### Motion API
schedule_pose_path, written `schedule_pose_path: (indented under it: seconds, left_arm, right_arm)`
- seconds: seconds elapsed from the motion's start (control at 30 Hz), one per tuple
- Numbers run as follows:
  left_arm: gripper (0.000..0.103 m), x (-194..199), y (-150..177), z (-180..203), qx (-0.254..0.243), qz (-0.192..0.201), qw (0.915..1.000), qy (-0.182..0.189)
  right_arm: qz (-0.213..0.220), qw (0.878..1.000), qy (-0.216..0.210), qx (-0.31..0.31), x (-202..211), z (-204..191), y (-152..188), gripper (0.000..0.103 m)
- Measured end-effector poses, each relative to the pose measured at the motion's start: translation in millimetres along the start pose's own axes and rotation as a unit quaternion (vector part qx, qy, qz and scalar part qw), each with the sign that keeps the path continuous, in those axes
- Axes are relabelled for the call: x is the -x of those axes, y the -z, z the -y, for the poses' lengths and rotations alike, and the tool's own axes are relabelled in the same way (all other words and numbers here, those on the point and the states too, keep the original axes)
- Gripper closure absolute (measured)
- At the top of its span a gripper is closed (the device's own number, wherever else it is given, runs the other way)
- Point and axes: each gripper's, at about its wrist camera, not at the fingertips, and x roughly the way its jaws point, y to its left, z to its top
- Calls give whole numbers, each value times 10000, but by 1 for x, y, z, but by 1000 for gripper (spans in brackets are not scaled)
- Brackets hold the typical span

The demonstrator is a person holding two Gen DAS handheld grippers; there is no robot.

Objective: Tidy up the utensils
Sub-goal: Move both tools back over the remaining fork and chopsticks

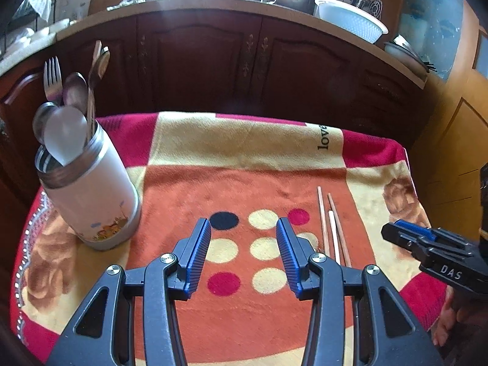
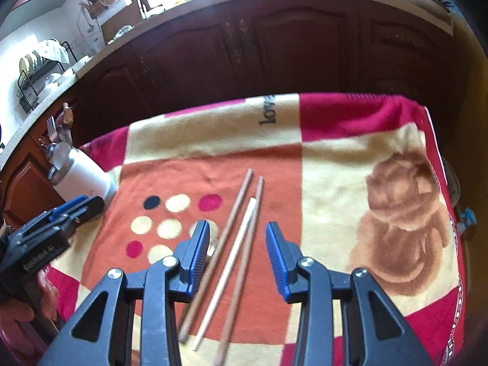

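Blue-padded fingers of the right gripper [image 2: 238, 231] stand apart over three wooden chopsticks [image 2: 231, 262] lying side by side on the patterned blanket [image 2: 335, 164], pressing on none. Beside it, the left gripper [image 1: 244, 228] also hangs released and empty above the blanket's coloured dots. At far left stands a white utensil holder [image 1: 91, 195] with spoons and a fork [image 1: 52, 76].

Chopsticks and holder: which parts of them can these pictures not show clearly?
- Chopsticks: left wrist view, near ends hidden behind the left gripper.
- Small metal thing beside them: mostly behind a right gripper finger, unidentifiable.
- Holder: utensil handles hidden inside it.
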Motion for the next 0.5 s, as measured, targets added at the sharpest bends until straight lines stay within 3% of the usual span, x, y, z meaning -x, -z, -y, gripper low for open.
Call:
schedule_pose_path:
  seconds: [0.2,0.33,0.5]
  left_arm:
    - [34,-17,5,-6,136,-485,9980,395]
    - [34,-28,11,-2,98,-851,9938,707]
    - [34,-40,20,7,69,-1154,9897,839]
  right_arm:
    - [-311,9994,-168,-35,-20,9,9,66]
    - [-580,9981,-179,32,-40,10,12,79]
    - [-816,9965,-93,153,-59,9,15,85]
